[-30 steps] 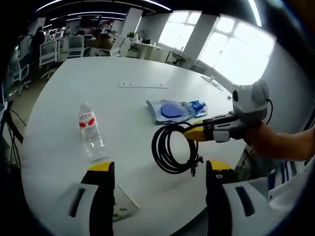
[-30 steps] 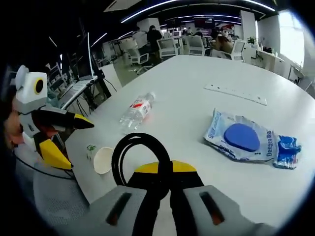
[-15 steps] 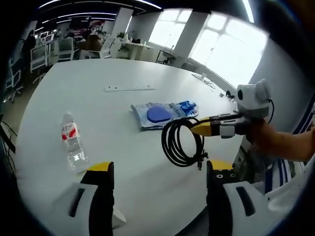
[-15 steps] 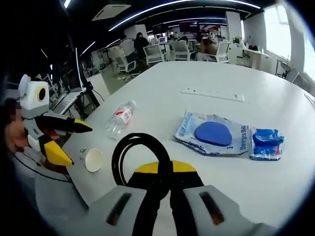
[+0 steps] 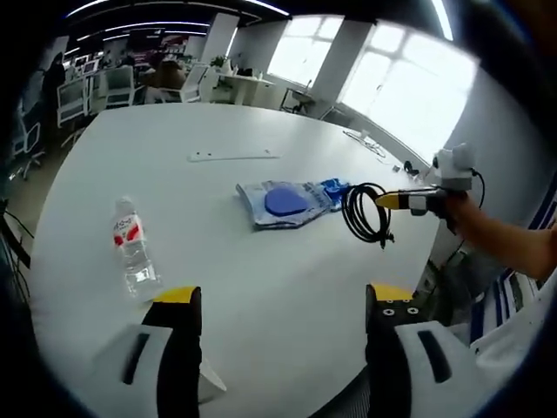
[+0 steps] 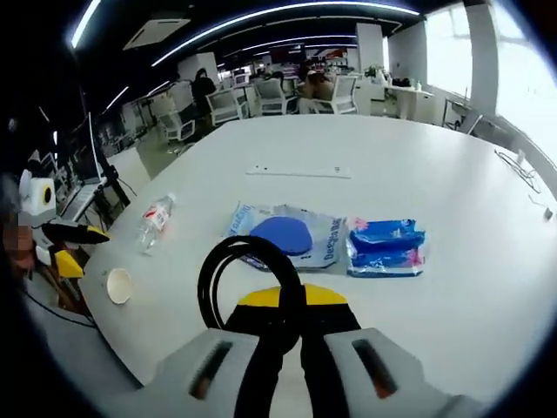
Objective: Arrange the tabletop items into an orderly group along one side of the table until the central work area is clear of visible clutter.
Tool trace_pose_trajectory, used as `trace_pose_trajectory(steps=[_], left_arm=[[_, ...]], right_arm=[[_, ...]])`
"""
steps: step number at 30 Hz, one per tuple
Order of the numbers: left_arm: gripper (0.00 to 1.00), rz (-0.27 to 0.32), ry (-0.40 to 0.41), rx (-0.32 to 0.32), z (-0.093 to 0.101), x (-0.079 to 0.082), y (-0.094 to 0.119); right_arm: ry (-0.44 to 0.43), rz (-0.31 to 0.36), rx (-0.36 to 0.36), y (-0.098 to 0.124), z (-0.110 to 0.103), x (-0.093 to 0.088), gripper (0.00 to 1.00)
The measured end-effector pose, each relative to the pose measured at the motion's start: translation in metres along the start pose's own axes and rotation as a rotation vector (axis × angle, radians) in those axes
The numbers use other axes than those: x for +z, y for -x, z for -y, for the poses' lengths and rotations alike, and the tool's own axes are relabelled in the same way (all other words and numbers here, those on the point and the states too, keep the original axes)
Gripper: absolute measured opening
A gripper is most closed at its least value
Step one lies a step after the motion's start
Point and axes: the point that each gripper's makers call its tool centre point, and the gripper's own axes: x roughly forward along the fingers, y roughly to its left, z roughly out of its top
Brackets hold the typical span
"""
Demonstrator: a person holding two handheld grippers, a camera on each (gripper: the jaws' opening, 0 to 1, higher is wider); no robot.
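Your right gripper (image 6: 291, 305) is clamped on one coiled black cable (image 6: 251, 274), held up off the white table (image 6: 452, 218); in the left gripper view that same coil (image 5: 365, 212) hangs beside the table's edge near the windows. Your left gripper (image 5: 278, 300) has its jaws spread wide with nothing between them. On the table you have one water bottle (image 5: 132, 252) lying on its side, one clear bag with a blue disc (image 6: 287, 235), one blue packet (image 6: 385, 246) just beside that bag, one paper cup (image 6: 118, 285) near the edge, and one flat white strip (image 6: 299, 171) farther back.
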Motion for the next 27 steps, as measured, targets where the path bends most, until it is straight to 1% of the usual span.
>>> trace_pose_trajectory(steps=[3,11,15,17,19,21,27], left_arm=[[0.79,0.003,0.006,0.007,-0.004,0.000,0.003],[0.79,0.008,0.010,0.017,-0.008,0.001,0.006],[0.79,0.006,0.010,0.020,-0.008,0.000,0.007],[0.78,0.004,0.010,0.021,-0.009,-0.001,0.008],[0.78,0.003,0.011,0.023,-0.009,-0.002,0.008],[0.78,0.003,0.011,0.024,-0.009,-0.002,0.008],[0.78,0.000,0.016,0.034,-0.012,-0.004,0.010]], right_arm=[[-0.010,-0.003,-0.043,0.005,0.024,0.000,0.03],[-0.033,-0.008,-0.108,0.015,0.058,-0.001,0.03],[-0.052,-0.022,-0.108,0.014,0.065,-0.005,0.03],[-0.085,-0.032,-0.094,0.012,0.067,-0.008,0.03],[-0.088,-0.042,-0.096,0.009,0.069,-0.011,0.03],[-0.094,-0.051,-0.095,0.007,0.070,-0.013,0.03],[-0.147,-0.083,-0.065,-0.006,0.068,-0.025,0.03]])
